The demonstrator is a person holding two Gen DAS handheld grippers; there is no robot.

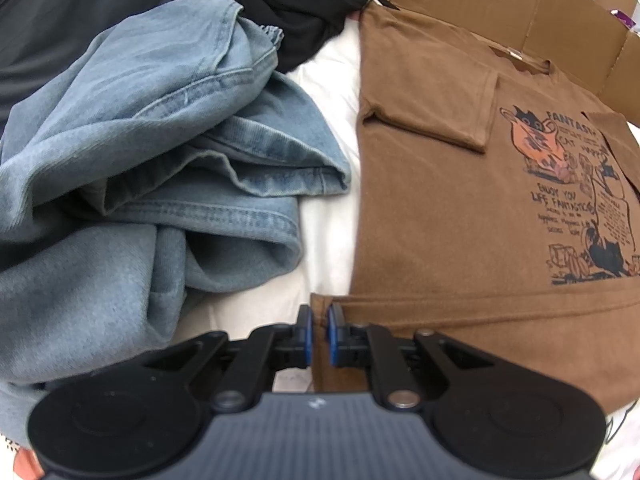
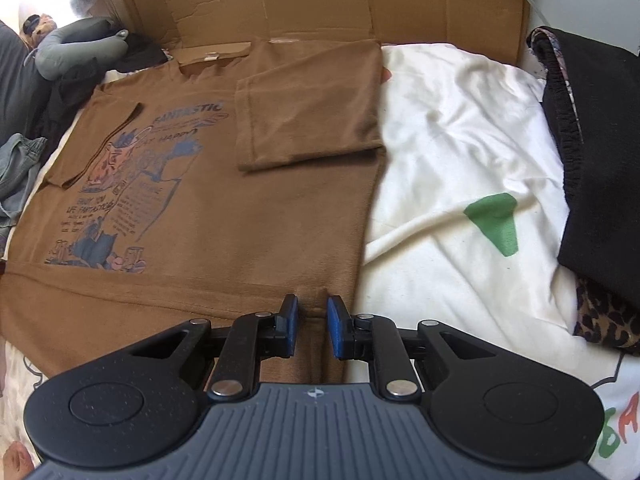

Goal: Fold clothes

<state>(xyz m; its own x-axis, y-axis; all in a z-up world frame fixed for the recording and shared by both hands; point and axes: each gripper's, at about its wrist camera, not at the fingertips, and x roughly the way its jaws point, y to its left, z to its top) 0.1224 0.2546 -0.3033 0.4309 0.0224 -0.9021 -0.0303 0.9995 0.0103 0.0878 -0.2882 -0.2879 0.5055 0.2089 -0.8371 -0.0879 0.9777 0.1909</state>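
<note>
My left gripper (image 1: 319,334) pinches bottom-left hem corner of brown T-shirt (image 1: 432,216), pads nearly closed on fabric. My right gripper (image 2: 311,326) at bottom-right hem, jaws narrow, fabric bunched between pads; firm grip unclear. Shirt lies flat on white sheet (image 2: 460,152), print up, both sleeves folded inward. Jeans (image 1: 152,152) heaped left. Cardboard (image 2: 320,0) beyond collar.

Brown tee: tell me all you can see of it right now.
The brown tee lies flat, print up, on the white sheet, collar toward the cardboard. Soft knit, with a cartoon cat graphic reading FANTASTIC. Both sleeves are folded in over the chest. The left gripper pinches one hem corner; the right gripper straddles a pinch of hem at the other. Jeans lie beside it.
</note>
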